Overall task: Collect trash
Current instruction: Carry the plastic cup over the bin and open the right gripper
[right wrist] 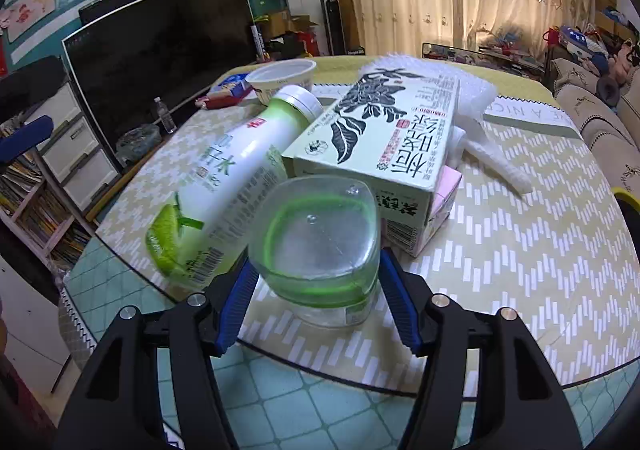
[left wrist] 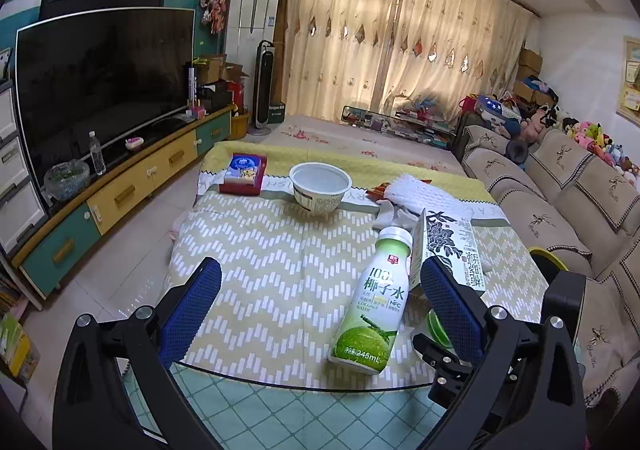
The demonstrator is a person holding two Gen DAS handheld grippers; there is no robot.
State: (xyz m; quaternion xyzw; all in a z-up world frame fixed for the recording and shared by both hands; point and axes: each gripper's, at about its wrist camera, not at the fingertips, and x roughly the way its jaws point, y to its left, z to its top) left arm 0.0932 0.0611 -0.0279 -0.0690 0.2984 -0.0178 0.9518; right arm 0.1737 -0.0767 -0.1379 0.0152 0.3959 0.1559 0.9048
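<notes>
trash is spread over a round table (left wrist: 248, 250) covered in a yellow zigzag cloth. near the front edge a coconut water bottle (left wrist: 374, 300) lies on its side, touching a green tea carton (left wrist: 448, 246) that also lies flat just beyond it. a clear plastic cup with a green ring (right wrist: 318, 250) sits at the front edge, against the carton and beside the bottle. towards the far edge are an empty white paper bowl (left wrist: 320, 187), a red and blue box (left wrist: 243, 173) at the far left, and crumpled white foam wrap (left wrist: 424, 195) with tissue and a red wrapper at the far right.

the right gripper (right wrist: 318, 296) has its blue fingers on either side of the cup, close to its walls; whether they are pressing it yet cannot be told. the left gripper (left wrist: 320, 306) hangs above the front edge with fingers spread wide, holding nothing.

no bin or bag is visible. judging by this, collection has barely begun: every piece remains on the table, and the cup looks like the first pick.
</notes>
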